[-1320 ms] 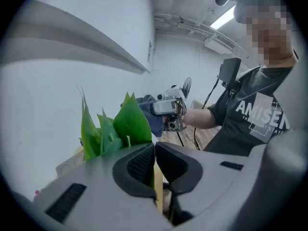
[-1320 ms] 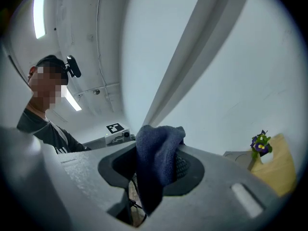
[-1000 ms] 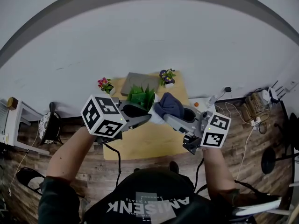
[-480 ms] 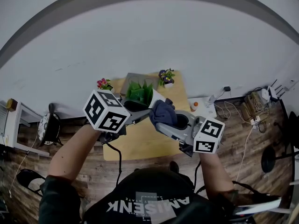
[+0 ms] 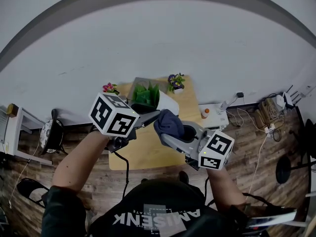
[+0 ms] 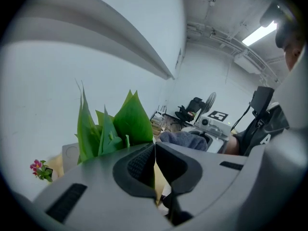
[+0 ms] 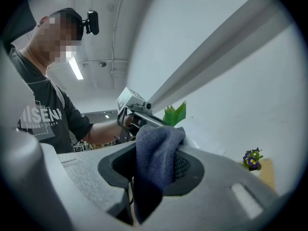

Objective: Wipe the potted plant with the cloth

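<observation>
The potted plant (image 5: 148,96), green leaves in a white pot (image 5: 168,103), hangs tilted above the table, and my left gripper (image 5: 154,113) is shut on it at the pot's edge. In the left gripper view the leaves (image 6: 129,123) rise just past the closed left gripper (image 6: 154,150). My right gripper (image 5: 165,130) is shut on a dark blue cloth (image 5: 169,122). The cloth sits right under the pot's side; I cannot tell whether they touch. The bunched cloth (image 7: 149,177) fills the right gripper (image 7: 155,146), with the plant (image 7: 174,114) just beyond.
Below lies a wooden table (image 5: 148,149) against a white wall. On it stand a pink flower pot (image 5: 110,89), a purple flower pot (image 5: 176,81) and a grey flat pad (image 5: 143,83). A small white side table (image 5: 215,113) and cables (image 5: 269,115) are at the right.
My right gripper has brought the cloth left, up against the pot. My left gripper has carried the plant a little up and right, tilting it.
</observation>
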